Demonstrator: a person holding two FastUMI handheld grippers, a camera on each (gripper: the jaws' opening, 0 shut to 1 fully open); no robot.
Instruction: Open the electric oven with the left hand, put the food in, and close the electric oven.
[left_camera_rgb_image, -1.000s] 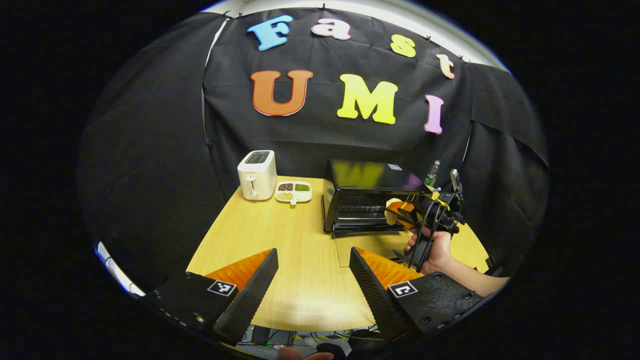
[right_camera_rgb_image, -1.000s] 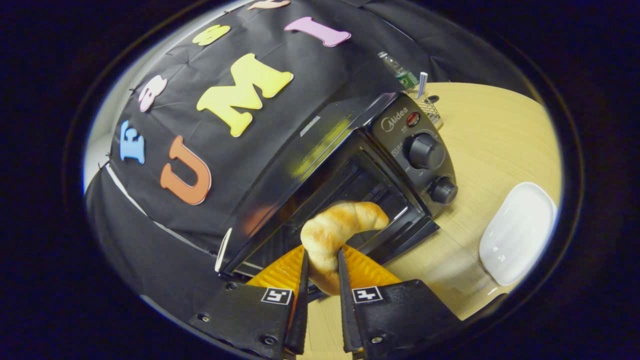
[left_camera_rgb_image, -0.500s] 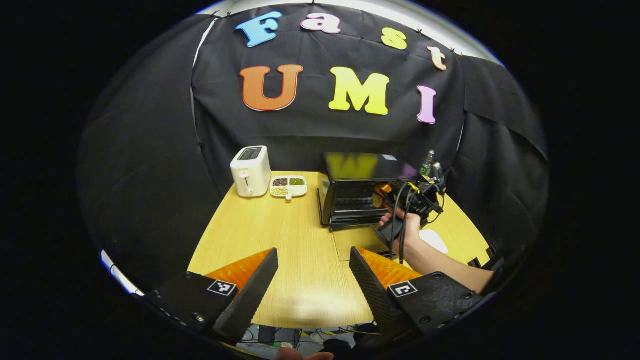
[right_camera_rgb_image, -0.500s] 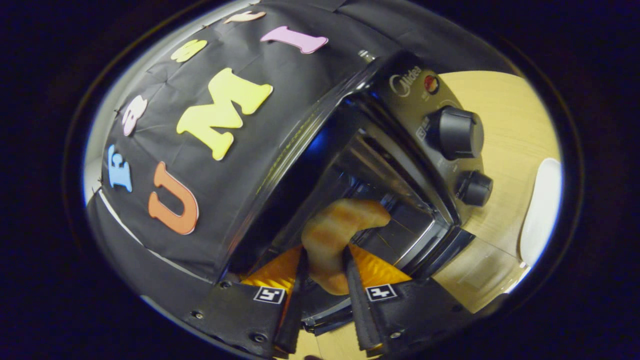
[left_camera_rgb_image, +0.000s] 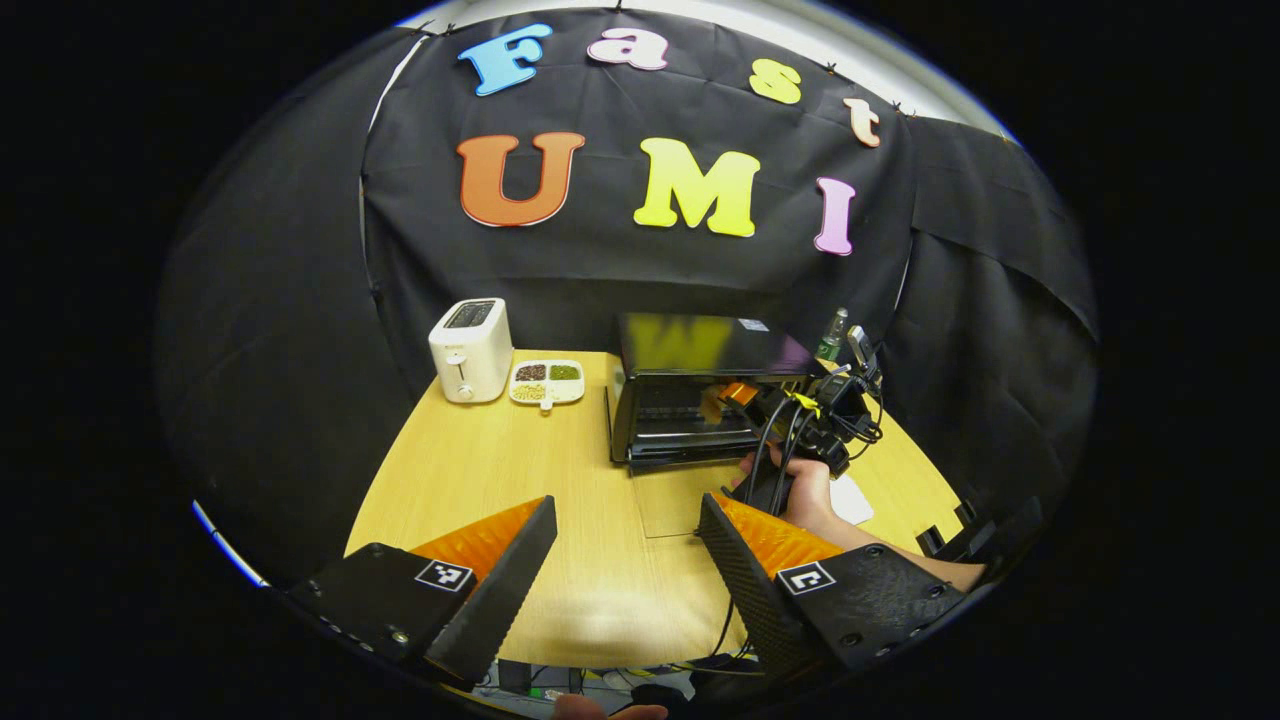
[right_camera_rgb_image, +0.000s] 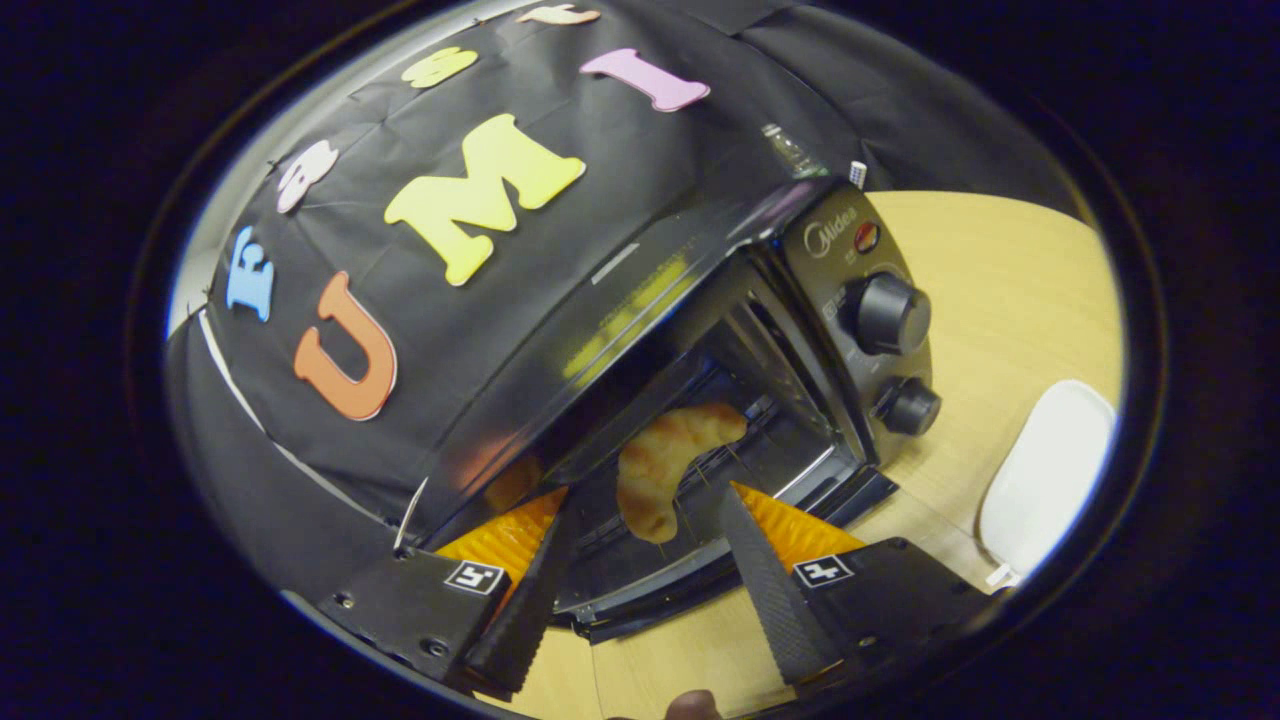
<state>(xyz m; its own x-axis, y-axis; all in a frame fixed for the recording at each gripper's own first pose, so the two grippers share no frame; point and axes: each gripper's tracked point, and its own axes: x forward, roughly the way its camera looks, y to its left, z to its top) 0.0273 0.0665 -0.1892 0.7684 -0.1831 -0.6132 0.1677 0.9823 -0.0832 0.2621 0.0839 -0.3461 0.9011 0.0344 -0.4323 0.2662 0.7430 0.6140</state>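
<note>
The black electric oven (left_camera_rgb_image: 700, 385) stands at the back of the wooden table (left_camera_rgb_image: 560, 480) with its glass door (left_camera_rgb_image: 675, 500) folded down flat. In the right gripper view a croissant (right_camera_rgb_image: 668, 465) lies on the rack inside the oven (right_camera_rgb_image: 700, 330). My right gripper (right_camera_rgb_image: 645, 560) is open just in front of the oven mouth, its fingers apart on either side of the croissant and not touching it. In the left gripper view that right gripper (left_camera_rgb_image: 745, 398) and the hand (left_camera_rgb_image: 800, 495) holding it are at the oven opening. My left gripper (left_camera_rgb_image: 625, 565) hovers open over the table's near edge.
A white toaster (left_camera_rgb_image: 470, 350) and a divided white dish of beans (left_camera_rgb_image: 545, 382) stand at the back left. A white plate (right_camera_rgb_image: 1045, 475) lies to the right of the oven. A green-labelled bottle (left_camera_rgb_image: 830, 335) stands behind the oven's right corner.
My right gripper has let go of the croissant, which now rests on the oven rack, and has drawn back a little. My left gripper has drifted slightly.
</note>
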